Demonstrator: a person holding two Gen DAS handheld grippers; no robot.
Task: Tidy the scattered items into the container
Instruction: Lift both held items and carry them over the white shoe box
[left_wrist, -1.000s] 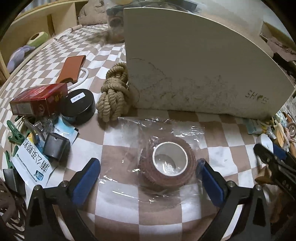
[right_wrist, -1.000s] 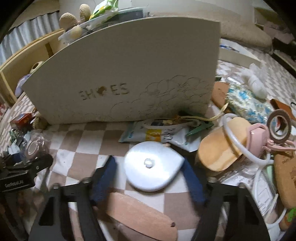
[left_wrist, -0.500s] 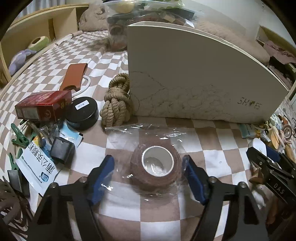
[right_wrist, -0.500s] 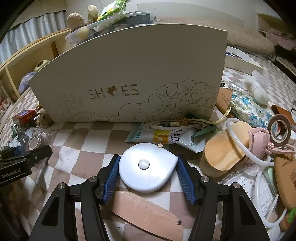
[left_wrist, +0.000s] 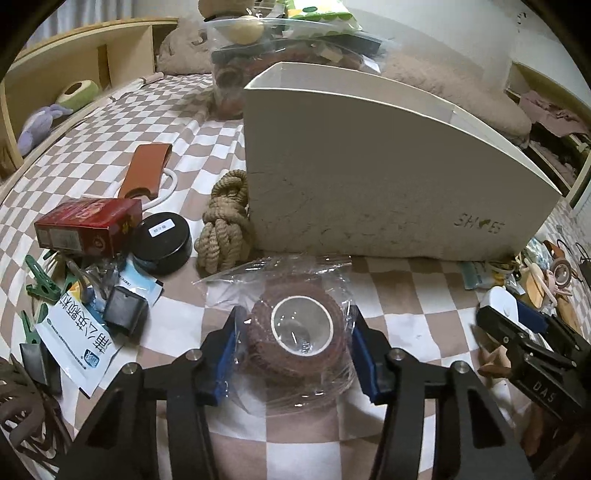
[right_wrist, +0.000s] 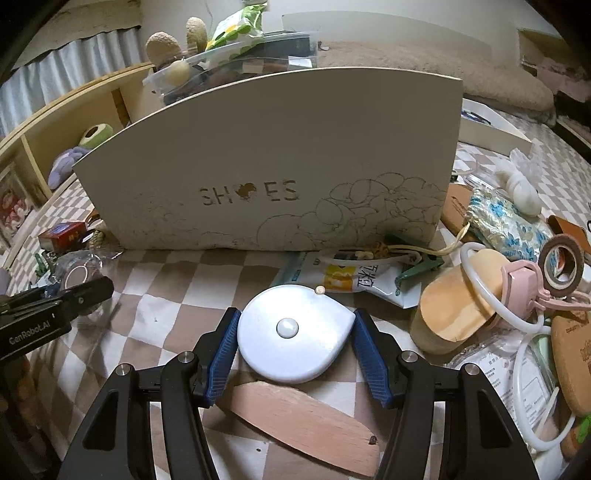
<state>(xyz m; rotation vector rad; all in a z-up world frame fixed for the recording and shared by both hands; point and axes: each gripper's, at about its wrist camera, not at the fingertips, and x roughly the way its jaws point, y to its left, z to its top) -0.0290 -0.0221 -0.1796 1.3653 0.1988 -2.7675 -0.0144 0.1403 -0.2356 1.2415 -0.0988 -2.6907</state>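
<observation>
The white "SHOES" box (left_wrist: 388, 173) stands on the checkered cloth; it also shows in the right wrist view (right_wrist: 280, 162). My left gripper (left_wrist: 295, 343) is shut on a brown bandage roll in clear plastic wrap (left_wrist: 299, 332), and the roll looks raised a little off the cloth. My right gripper (right_wrist: 293, 339) is shut on a white teardrop-shaped tape measure (right_wrist: 291, 332), held above a flat wooden piece (right_wrist: 306, 424). Each gripper shows at the edge of the other's view.
Left of the box lie a rope bundle (left_wrist: 225, 221), black round tin (left_wrist: 162, 240), red carton (left_wrist: 88, 225), brown leather case (left_wrist: 144, 170), green clips and packets. Right of it lie a wooden block (right_wrist: 458, 302), tape roll (right_wrist: 561, 262), pink clip, white tubing and a blue patterned pouch (right_wrist: 506, 225).
Both grippers closed from open onto their objects: the left on the wrapped bandage roll, the right on the tape measure. Both views have risen slightly, showing the box's top rim.
</observation>
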